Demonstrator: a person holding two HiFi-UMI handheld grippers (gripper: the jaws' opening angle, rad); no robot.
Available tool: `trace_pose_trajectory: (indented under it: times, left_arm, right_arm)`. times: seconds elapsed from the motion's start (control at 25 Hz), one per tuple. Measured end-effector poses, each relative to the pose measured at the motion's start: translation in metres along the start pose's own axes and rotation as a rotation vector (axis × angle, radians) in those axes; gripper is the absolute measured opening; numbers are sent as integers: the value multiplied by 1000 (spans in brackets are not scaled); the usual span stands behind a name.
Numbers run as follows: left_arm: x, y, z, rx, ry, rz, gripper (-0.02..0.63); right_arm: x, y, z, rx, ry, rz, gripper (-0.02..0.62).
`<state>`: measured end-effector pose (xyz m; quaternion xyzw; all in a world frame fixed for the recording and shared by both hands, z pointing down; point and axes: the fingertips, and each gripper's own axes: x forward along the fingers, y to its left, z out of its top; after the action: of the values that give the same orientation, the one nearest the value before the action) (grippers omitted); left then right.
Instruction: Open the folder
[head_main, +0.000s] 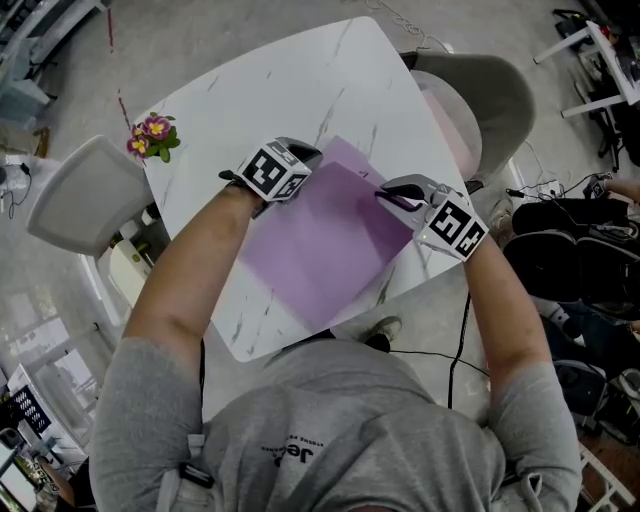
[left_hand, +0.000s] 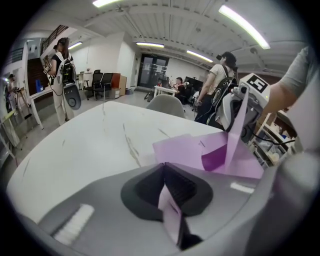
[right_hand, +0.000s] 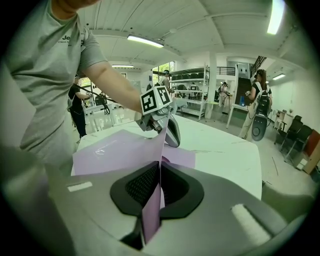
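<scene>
While both tools (head_main: 310, 157) (head_main: 386, 194) pinch it, the folder (head_main: 320, 245) gapes.

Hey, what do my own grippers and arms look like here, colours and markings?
The left gripper and right gripper have smooth light-grey shells with dark ribbed pads. Each carries a white cube printed with black square markers. The arms are bare below short grey T-shirt sleeves.

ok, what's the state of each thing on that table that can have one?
purple folder: partly open, one leaf lifted, the rest flat on the table.
left gripper: shut on a folder leaf.
right gripper: shut on a folder leaf.
potted flowers: upright.
</scene>
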<state>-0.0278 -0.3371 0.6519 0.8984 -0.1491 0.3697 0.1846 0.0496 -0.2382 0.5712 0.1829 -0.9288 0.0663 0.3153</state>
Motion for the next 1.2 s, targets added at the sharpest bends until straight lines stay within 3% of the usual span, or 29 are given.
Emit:
trace_pose_trajectory:
  times: [0.44, 0.64, 0.76, 0.88, 1.0, 1.2]
  left_arm:
    - [14, -30, 7, 42, 19, -57, 60]
    - [18, -20, -29, 115, 147, 7, 57]
    - [5, -16, -30, 15, 80, -24, 57]
    - [-14, -17, -5, -80, -41, -80, 58]
    - [-35, -27, 17, -136, -133, -185, 58]
    - [-54, -72, 18, -84, -128, -396, 58]
  right_arm:
    - [-32, 23, 10, -9, -78, -1, 5]
    - [-66, 23, 20, 73, -180, -25, 6]
    - [-96, 7, 26, 144, -258, -80, 6]
    - [-111, -4, 30, 174, -300, -126, 6]
    - [-112, -6, 36, 166, -318, -144, 6]
    - [-110, -9, 40, 173, -336, -167, 9]
